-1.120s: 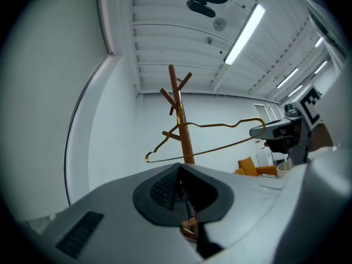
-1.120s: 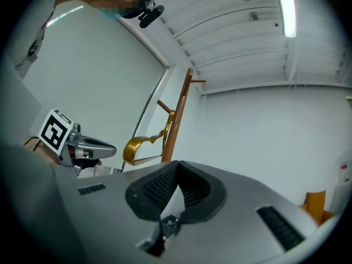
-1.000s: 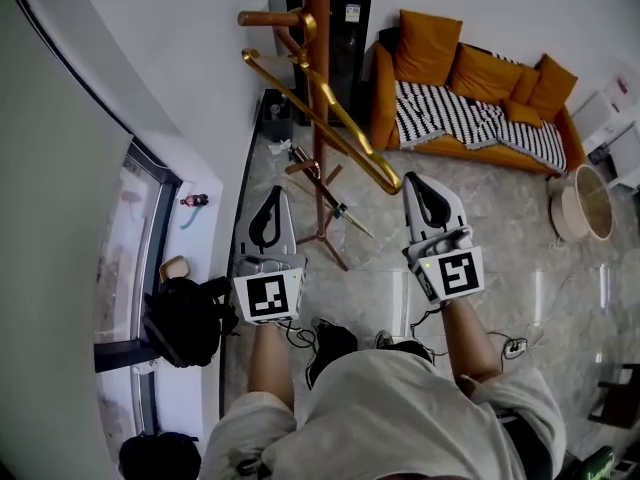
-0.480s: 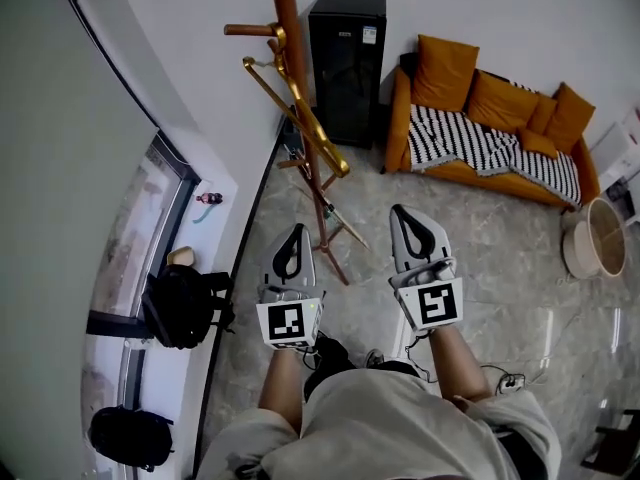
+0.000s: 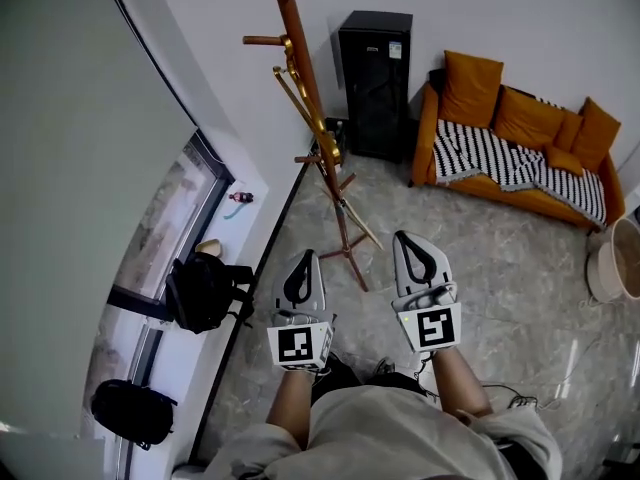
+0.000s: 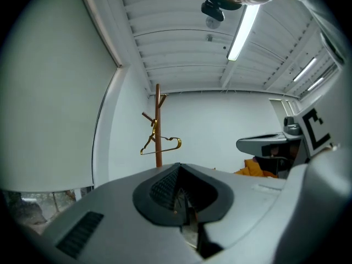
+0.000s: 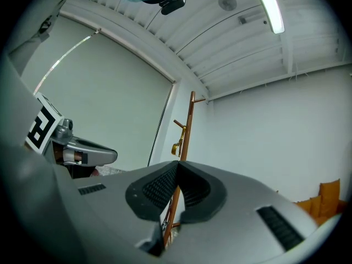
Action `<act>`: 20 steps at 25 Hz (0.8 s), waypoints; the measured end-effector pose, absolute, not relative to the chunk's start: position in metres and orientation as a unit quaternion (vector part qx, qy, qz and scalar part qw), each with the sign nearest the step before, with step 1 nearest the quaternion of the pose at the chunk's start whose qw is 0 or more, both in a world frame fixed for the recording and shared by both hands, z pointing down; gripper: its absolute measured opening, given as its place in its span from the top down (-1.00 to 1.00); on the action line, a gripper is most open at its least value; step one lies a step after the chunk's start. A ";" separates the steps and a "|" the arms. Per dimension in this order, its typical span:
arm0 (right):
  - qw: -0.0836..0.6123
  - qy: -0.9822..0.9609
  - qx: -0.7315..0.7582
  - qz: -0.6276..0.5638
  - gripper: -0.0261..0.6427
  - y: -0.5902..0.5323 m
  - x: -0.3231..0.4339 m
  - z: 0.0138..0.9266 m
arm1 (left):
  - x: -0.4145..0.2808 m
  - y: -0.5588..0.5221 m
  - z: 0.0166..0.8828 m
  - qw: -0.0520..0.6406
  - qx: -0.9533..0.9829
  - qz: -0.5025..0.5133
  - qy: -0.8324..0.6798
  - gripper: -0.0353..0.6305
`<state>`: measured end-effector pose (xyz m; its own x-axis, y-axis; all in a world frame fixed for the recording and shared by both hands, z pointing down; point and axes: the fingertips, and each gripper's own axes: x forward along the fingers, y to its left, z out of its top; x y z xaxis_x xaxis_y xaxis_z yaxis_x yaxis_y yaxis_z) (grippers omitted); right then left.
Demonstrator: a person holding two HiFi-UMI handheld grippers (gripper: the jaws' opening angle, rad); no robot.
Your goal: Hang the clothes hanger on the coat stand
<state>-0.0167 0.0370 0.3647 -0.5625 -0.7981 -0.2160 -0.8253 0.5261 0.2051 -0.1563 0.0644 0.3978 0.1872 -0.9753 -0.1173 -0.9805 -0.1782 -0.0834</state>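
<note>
A gold clothes hanger (image 5: 305,108) hangs from a peg of the brown wooden coat stand (image 5: 322,158) near the wall. The same hanger (image 6: 159,143) shows on the stand (image 6: 158,125) in the left gripper view, and edge-on (image 7: 177,143) on the stand (image 7: 186,131) in the right gripper view. My left gripper (image 5: 303,260) and right gripper (image 5: 412,245) are held side by side in front of the person, well short of the stand. Both are shut with nothing between their jaws.
A black cabinet (image 5: 375,83) stands against the far wall beside an orange sofa (image 5: 520,138) with a striped blanket. Two black bags (image 5: 203,291) lie on the window ledge at left. A round bin (image 5: 618,258) stands at right. Cables (image 5: 520,401) lie on the marble floor.
The person has stepped back: the stand and hanger now look smaller and farther away. The right gripper, close under the hanger's end a second ago, is now well clear of it.
</note>
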 end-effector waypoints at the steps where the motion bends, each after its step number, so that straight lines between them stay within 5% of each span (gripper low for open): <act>1: 0.051 0.871 -0.466 0.144 0.91 0.042 -0.016 0.364 | -0.153 0.069 0.399 0.070 -0.768 0.019 0.637 0.87; 20: 0.039 0.861 -0.491 0.124 0.91 0.072 -0.037 0.370 | -0.179 0.095 0.398 0.058 -0.777 0.025 0.627 0.87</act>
